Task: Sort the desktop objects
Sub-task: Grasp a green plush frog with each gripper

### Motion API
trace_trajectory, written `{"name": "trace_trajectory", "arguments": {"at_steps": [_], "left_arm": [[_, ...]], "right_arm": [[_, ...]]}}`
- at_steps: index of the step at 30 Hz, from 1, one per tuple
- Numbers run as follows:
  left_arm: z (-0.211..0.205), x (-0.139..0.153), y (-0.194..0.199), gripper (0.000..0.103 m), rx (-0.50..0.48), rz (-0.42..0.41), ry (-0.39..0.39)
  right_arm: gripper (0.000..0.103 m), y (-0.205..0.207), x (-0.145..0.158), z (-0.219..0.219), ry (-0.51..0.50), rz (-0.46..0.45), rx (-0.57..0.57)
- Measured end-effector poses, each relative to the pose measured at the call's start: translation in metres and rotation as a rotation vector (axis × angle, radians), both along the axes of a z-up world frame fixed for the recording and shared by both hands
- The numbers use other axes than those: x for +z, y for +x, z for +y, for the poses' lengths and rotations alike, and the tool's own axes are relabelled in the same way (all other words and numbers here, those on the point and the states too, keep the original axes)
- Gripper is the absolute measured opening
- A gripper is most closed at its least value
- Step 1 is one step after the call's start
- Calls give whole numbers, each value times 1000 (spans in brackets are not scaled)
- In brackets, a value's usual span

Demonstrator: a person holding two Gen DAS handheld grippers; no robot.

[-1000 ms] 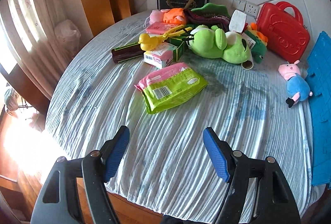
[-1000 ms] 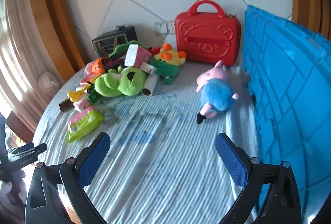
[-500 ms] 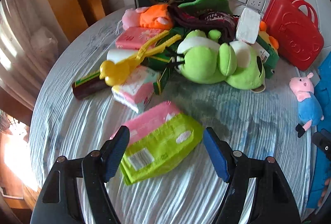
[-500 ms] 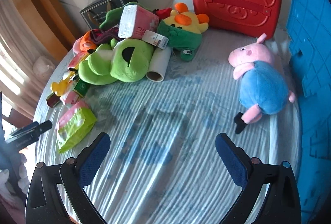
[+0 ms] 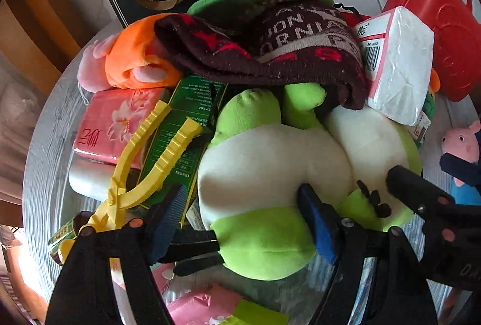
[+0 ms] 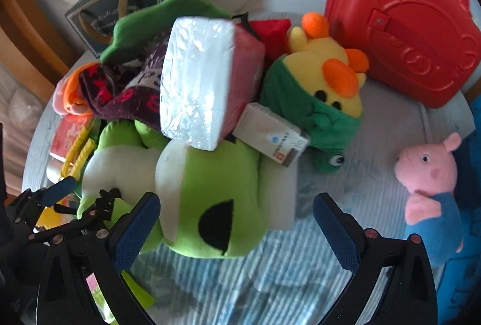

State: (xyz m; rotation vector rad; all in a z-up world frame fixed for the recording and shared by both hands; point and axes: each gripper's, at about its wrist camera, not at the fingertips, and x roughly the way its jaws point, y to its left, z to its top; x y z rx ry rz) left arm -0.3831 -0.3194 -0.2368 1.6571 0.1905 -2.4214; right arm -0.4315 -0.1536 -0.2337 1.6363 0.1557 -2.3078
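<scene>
Both grippers have closed in on the green frog plush (image 5: 270, 168): left gripper (image 5: 240, 223) opening around it, right gripper (image 6: 234, 226) wide, ready to lift.

Both grippers moved in from the near table edge to the toy pile. Left gripper (image 5: 240, 220) jaws opening wider, now straddling the green frog plush (image 5: 270, 174); green wipes pack (image 5: 255, 316) dropped to frame bottom. Right gripper (image 6: 234, 223) now over the frog's head; pig plush (image 6: 433, 189) shifted to right edge.
</scene>
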Motion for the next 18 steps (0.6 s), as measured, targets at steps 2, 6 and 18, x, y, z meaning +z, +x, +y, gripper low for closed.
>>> {"name": "trace_trajectory", "arguments": {"at_steps": [2,6,18], "left_arm": [[-5,-6,3,103,0,7,-9],[-13,-21,10,103,-27,9,65],[5,-13,35,103,-52,61,-18]], "right_arm": [[103,-8,-19,-5,-31,-64,-7],[103,-8,-42,-7,-33,-77,12],[82,16,-26,20,-151,-56,51]]}}
